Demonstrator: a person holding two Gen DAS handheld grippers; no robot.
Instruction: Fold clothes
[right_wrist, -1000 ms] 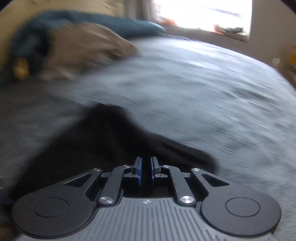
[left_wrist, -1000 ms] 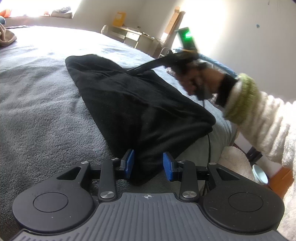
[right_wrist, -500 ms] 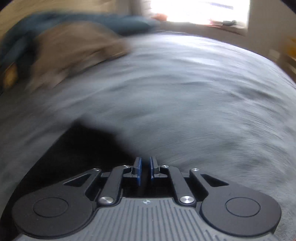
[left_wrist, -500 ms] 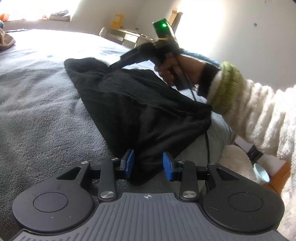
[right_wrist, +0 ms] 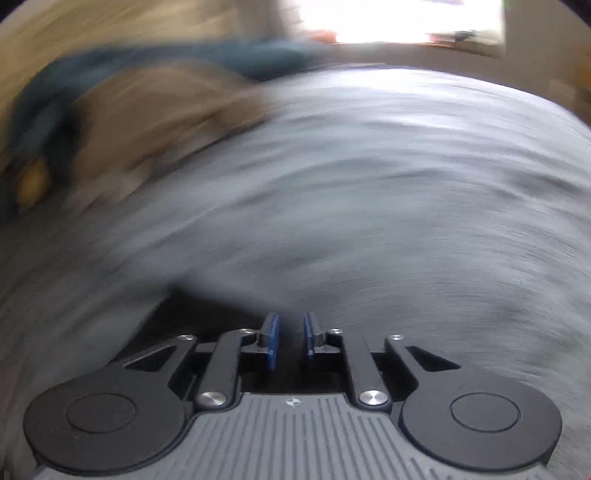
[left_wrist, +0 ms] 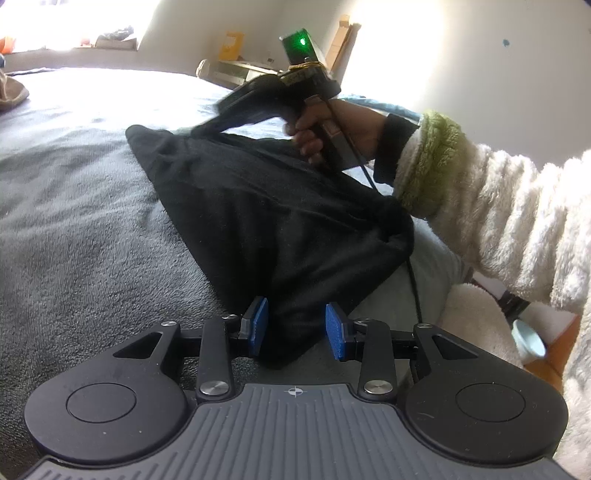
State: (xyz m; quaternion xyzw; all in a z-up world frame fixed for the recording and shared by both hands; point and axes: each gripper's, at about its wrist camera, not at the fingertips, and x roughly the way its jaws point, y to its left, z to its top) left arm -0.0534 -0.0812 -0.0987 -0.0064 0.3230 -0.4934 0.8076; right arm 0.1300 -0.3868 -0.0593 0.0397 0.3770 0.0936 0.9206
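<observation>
L wrist view: our left gripper (left_wrist: 296, 329) gapes at bottom centre w/ the black garment (left_wrist: 273, 218) corner between its pads, unclamped; the garment lies mid-frame on the bed (left_wrist: 74, 229). Upper centre, our right gripper (left_wrist: 207, 127) lifts the far corner. R wrist view: blurred, pads close together w/ dark cloth low centre, so it looks clamped on the garment; unpinned near corner could drag, skewing the fold.

This is a bedroom in a home: a wide bed (left_wrist: 74, 206) covered in a soft grey fleece blanket fills most of both views. In the left wrist view, a sunlit window ledge (left_wrist: 92, 46) with small clutter sits at 11 o'clock, a low table (left_wrist: 240, 70) with a yellow box (left_wrist: 231, 46) stands against a plain white wall at 12 o'clock, and a wooden floor (left_wrist: 550, 365) shows at 4 o'clock beside the bed. In the blurred right wrist view, a heap of tan and teal bedding or clothing (right_wrist: 140, 110) lies at 10 o'clock, with a bright window (right_wrist: 399, 18) at 1 o'clock.
</observation>
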